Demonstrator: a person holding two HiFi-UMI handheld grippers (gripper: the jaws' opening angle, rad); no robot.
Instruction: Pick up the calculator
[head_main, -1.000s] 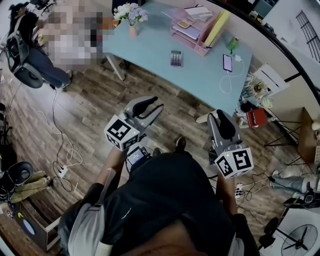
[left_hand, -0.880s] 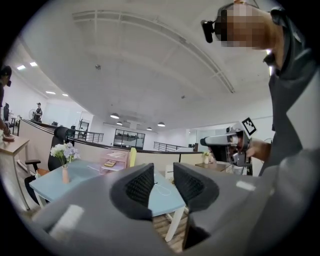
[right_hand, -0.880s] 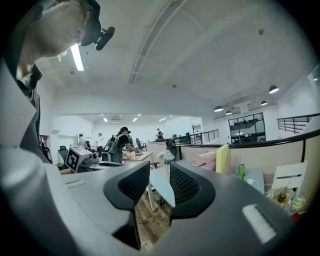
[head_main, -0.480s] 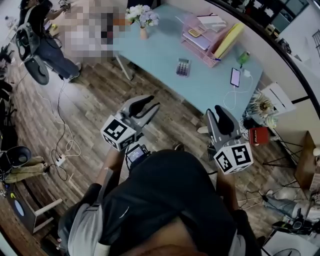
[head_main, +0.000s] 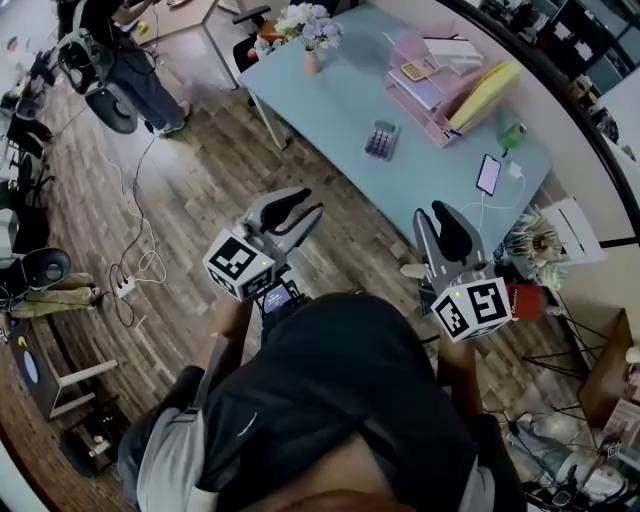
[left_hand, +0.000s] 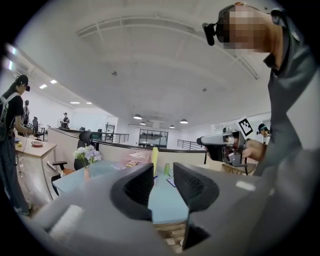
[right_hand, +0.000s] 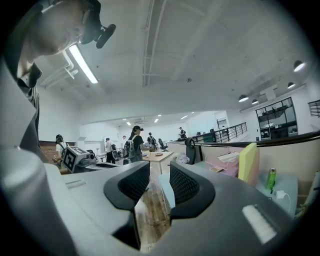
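Containers first: a pink stacked tray (head_main: 432, 88) stands at the far side of the light blue table (head_main: 330, 105), holding papers and a small yellowish flat item on one tier (too small to tell what it is); a yellow folder (head_main: 484, 95) leans against its right end. A vase of flowers (head_main: 311, 45) sits at the table's left corner. The calculator (head_main: 381, 140) lies flat on bare tabletop between vase and tray, nearer the tray, touching neither. To its right a phone (head_main: 488, 174) lies with a white cable attached, a green bottle (head_main: 513, 135) just beyond it. Left gripper (head_main: 308, 205): jaws released, a narrow gap between the pads, nothing in it. Right gripper (head_main: 438, 215): likewise slack, a slim gap with nothing between the pads. Both hang over the wooden floor (head_main: 200, 190), short of the table's near edge and well apart from the calculator. The floor strip between the person and that edge is open; cables and a power strip (head_main: 125, 288) lie off to the left, and a white table leg (head_main: 268, 125) drops at the left corner.
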